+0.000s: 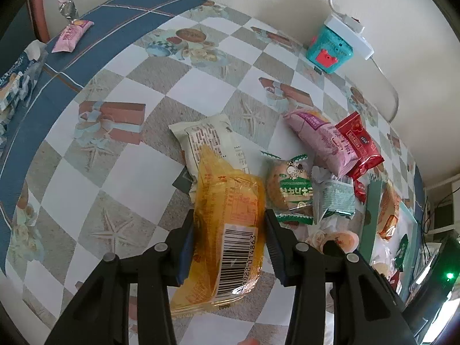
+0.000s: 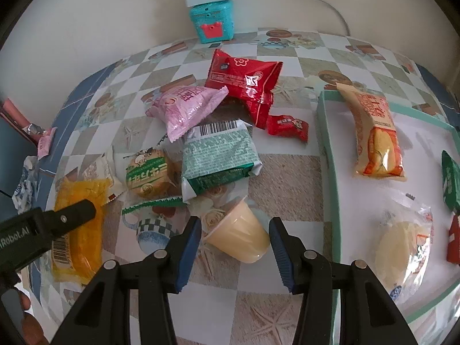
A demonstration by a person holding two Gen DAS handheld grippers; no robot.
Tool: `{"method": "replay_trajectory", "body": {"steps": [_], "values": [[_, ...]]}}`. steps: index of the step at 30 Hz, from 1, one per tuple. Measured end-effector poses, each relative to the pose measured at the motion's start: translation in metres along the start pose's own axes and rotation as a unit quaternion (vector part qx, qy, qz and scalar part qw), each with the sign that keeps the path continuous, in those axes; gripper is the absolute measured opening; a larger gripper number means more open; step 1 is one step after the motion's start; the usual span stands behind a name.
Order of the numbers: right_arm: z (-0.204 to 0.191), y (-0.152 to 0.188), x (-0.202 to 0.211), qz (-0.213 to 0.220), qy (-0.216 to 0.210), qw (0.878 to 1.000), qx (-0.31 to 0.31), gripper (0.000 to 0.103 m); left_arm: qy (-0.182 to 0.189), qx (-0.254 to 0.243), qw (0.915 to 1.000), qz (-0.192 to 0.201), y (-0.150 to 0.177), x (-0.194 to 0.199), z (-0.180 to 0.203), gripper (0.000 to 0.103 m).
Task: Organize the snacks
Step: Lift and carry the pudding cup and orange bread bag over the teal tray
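Note:
My left gripper (image 1: 229, 215) is shut on a yellow cake packet (image 1: 230, 230) with a barcode, which reaches forward over a white packet (image 1: 207, 141). The right wrist view shows that same yellow packet (image 2: 77, 230) at the left, with one left finger across it. My right gripper (image 2: 235, 221) is shut on a cream pudding cup (image 2: 238, 238) that lies tilted just above the checked tablecloth. Beyond it lies a pile: a green packet (image 2: 218, 155), a round cookie (image 2: 149, 175), a pink packet (image 2: 187, 106) and a red packet (image 2: 244, 80). A teal-rimmed tray (image 2: 323, 132) sits at the right.
The tray holds an orange packet (image 2: 376, 138), a clear-wrapped pale cake (image 2: 402, 244) and a green packet (image 2: 450, 181). A teal box (image 2: 211, 23) under a white power strip stands by the wall. Another pink packet (image 1: 72, 36) lies on the table's far blue border.

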State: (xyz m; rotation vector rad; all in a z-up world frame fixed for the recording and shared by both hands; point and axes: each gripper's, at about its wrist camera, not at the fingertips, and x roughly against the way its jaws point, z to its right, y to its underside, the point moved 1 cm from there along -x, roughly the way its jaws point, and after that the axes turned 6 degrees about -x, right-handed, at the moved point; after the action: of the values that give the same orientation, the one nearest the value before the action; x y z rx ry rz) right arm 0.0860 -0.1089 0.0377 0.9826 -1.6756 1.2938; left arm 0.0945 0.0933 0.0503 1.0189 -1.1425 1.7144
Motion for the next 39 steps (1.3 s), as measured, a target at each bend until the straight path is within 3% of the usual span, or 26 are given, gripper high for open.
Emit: {"method": "replay_trajectory", "body": {"steps": [27,39], "values": [[0.009,0.002,0.042,0.042,-0.019,0.999,-0.004,0.051,-0.026,-0.012,0.9978,0.06,-0.001,0.036,0.022,0.047],[0.034,-0.009,0.069,0.07,-0.016,0.997,-0.027,0.051,-0.037,-0.037,0.9954,0.08,0.0,0.043,0.058,0.047]]}}
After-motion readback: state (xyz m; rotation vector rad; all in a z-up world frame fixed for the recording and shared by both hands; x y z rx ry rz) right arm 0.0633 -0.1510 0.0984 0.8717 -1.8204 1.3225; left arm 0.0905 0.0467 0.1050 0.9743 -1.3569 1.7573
